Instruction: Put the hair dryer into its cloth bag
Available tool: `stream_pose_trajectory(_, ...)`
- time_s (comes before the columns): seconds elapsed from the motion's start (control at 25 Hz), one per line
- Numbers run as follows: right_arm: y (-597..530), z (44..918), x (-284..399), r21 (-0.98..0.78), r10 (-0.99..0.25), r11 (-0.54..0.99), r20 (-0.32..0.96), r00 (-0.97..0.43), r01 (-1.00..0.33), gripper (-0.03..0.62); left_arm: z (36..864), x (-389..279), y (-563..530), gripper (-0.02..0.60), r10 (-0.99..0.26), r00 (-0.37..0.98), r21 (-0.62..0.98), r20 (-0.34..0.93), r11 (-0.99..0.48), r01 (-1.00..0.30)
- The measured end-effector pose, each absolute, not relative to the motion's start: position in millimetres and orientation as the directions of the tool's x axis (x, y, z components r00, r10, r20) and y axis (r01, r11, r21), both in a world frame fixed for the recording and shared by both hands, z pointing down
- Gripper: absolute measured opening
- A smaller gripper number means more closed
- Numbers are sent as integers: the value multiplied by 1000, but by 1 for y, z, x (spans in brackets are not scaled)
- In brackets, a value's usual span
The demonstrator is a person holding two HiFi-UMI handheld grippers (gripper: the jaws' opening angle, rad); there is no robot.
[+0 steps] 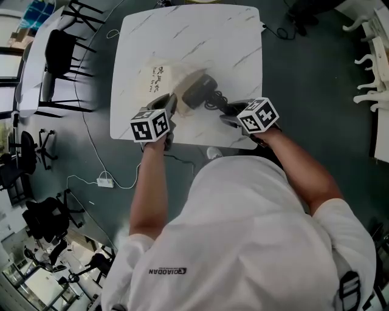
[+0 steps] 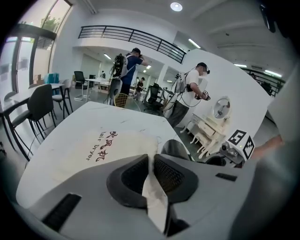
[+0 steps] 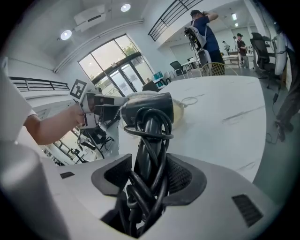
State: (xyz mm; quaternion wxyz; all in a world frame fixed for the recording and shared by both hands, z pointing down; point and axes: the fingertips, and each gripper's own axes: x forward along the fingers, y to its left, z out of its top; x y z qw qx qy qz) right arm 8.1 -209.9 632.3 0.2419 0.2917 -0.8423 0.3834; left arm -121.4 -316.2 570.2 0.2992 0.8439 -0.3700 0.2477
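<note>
At cloth bag (image 1: 157, 81) mouth, hair dryer (image 1: 197, 91) head-first

White marble-look table (image 1: 200, 36) w/ grey veins, on grey floor (image 1: 304, 73). To its left: black chairs (image 1: 61, 51) beside another white table (image 1: 33, 54). White power strip (image 1: 104, 181) w/ thin cable lies on floor off the near-left corner. To the right: white furniture w/ curved legs (image 1: 371, 79). Bkgd: person in dark top (image 2: 132, 65), another in white top (image 2: 190, 91), both standing w/ gear; white dresser (image 2: 208, 129) w/ round mirror (image 2: 221, 108); balcony railing (image 2: 131, 36); ceiling light (image 2: 176, 6).
</note>
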Motion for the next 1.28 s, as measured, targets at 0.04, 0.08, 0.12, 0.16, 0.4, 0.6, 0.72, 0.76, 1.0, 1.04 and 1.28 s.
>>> stream_pose_trajectory(0.04,-211,636,4,-511,-284,541,637,-716,-669,235,570,-120,-316,60,-475,606,323,638,-550,-771)
stream_pose_trajectory(0.08,-211,640,1,-512,-264,547,645,-717,-662,236,569,-118,-316,60,-472,608,321,638,-555,-767)
stream_pose_trajectory(0.12,-212,642,-2,-513,-246,553,651,-718,-656,236,567,-116,-316,60,-467,609,314,641,-565,-763)
stream_pose_trajectory(0.16,-214,644,-6,-516,-233,558,654,-720,-649,235,566,-115,-315,60,-461,608,302,647,-577,-759)
stream_pose_trajectory(0.4,-242,653,-29,-482,-208,596,680,-703,-642,236,574,-116,-302,59,-425,594,242,683,-636,-733)
stream_pose_trajectory(0.6,-267,666,-45,-365,-222,670,733,-643,-647,238,578,-113,-293,58,-411,592,238,693,-645,-726)
stream_pose_trajectory(0.72,-286,669,-53,-306,-230,712,749,-622,-632,238,577,-109,-296,58,-408,594,242,694,-644,-726)
stream_pose_trajectory(0.76,-292,670,-57,-291,-231,724,751,-618,-625,238,579,-109,-296,58,-407,592,245,695,-641,-728)
stream_pose_trajectory(1.0,-314,670,-85,-255,-245,757,743,-622,-602,238,574,-104,-298,57,-427,600,270,676,-614,-741)
stream_pose_trajectory(1.04,-319,672,-89,-249,-252,759,739,-624,-601,238,573,-103,-300,57,-431,601,272,673,-612,-743)
stream_pose_trajectory(1.28,-343,682,-117,-205,-269,789,732,-626,-579,238,573,-110,-311,55,-454,589,269,669,-591,-760)
